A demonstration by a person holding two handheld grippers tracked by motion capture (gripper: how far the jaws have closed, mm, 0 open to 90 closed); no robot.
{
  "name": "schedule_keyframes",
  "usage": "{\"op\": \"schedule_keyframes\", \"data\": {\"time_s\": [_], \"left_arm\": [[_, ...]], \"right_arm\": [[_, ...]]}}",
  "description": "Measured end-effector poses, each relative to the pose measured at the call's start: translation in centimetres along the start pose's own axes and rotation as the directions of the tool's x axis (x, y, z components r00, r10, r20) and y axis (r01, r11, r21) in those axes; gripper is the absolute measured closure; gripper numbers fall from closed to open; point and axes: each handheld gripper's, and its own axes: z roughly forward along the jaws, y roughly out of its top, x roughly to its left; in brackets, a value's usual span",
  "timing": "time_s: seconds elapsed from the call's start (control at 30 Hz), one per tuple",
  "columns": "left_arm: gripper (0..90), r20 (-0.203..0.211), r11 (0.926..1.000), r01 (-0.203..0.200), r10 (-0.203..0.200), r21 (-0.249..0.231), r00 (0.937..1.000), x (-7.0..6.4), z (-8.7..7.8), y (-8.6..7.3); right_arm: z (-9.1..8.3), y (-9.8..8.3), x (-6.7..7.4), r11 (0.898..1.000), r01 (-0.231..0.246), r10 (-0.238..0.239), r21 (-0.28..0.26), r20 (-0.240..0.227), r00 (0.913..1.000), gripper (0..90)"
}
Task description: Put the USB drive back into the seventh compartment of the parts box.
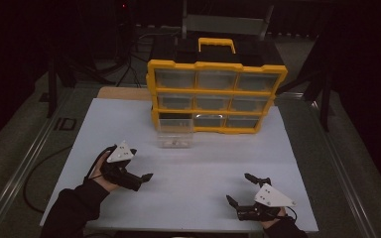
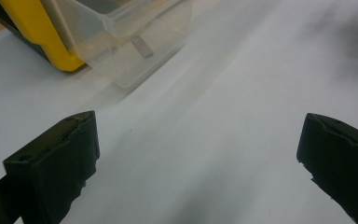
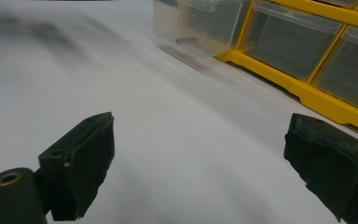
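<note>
Left gripper (image 1: 141, 171): in my left hand (image 1: 99, 171), jaws spread wide with nothing between them, pointing forward and to my right.
Left forearm (image 1: 74, 208): dark sleeve coming in behind this gripper, angled toward it from my near side.
Left grey plate (image 1: 120, 152): rides on top, just behind the jaws.
Right gripper (image 1: 239, 188): jaws wide apart and empty, pointing toward my left gripper's side, well apart from it.
Right hand (image 1: 273, 225): just behind and below its own grey plate (image 1: 274, 196), grasping the handle.

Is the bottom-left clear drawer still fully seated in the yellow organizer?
No: in the high view the clear drawer sits pulled out onto the white table, in front of the yellow organizer.
</note>
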Motion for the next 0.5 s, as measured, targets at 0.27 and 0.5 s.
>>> {"op": "schedule_keyframes", "data": {"time_s": [0.27,0.5], "left_arm": [[0.2,-0.009,0.9999,0.015,-0.015,0.006,0.9999,-0.8,-0.3,-2.6],[0.2,-0.027,0.9997,0.021,-0.02,0.012,0.9994,-1.5,-0.6,-4.1]], "right_arm": [[0.0,0.0,0.0,1.0,0.001,-0.001,0.001,-0.001,1.0,8.8],[0.0,0.0,0.1,1.0,-0.001,0.001,0.003,0.0,1.0,8.8]]}}
